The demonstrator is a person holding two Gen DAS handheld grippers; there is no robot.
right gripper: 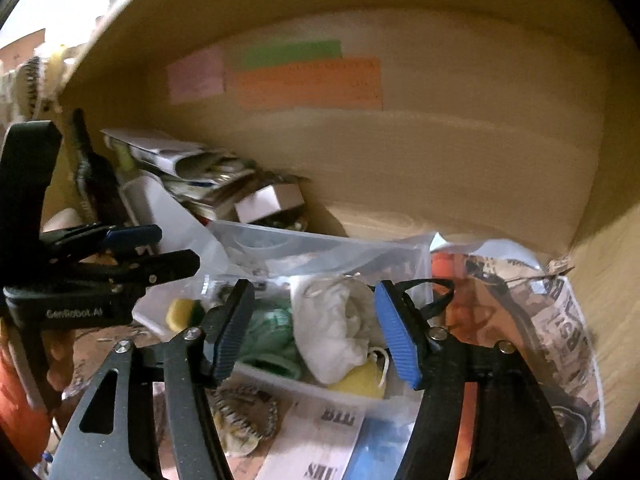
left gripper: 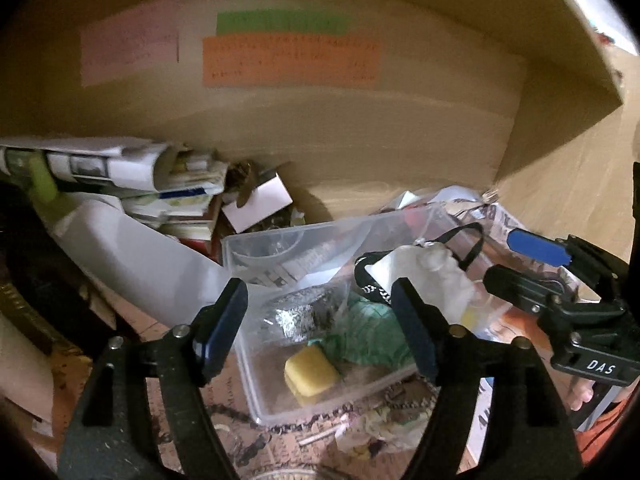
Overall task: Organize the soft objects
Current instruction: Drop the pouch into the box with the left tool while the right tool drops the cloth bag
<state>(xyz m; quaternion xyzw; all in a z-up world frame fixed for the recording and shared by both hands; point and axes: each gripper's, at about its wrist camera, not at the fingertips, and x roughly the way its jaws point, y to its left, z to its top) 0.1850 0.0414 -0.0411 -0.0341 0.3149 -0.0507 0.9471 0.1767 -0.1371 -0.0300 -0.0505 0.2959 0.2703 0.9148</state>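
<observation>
A clear plastic bin [left gripper: 256,396] holds a yellow sponge [left gripper: 310,374], a green cloth [left gripper: 370,338], a silvery scourer in a clear bag [left gripper: 298,314] and a white cloth [left gripper: 432,276] with a black strap [left gripper: 374,290]. My left gripper [left gripper: 318,328] is open just above the bin, empty. My right gripper [right gripper: 316,332] is open over the white cloth [right gripper: 334,328], its fingers on either side, not closed on it. The green cloth [right gripper: 270,330] and sponge [right gripper: 180,314] show there too. Each gripper shows in the other's view: the right one [left gripper: 516,270], the left one [right gripper: 160,250].
The bin sits inside a large cardboard box [left gripper: 360,140] with coloured labels [left gripper: 290,62] on its back wall. Folded papers [left gripper: 132,168], a white container [left gripper: 132,252] and a small white box [left gripper: 258,202] lie at left. Newspaper [right gripper: 560,320] lines the right side. A chain [right gripper: 244,408] lies in front.
</observation>
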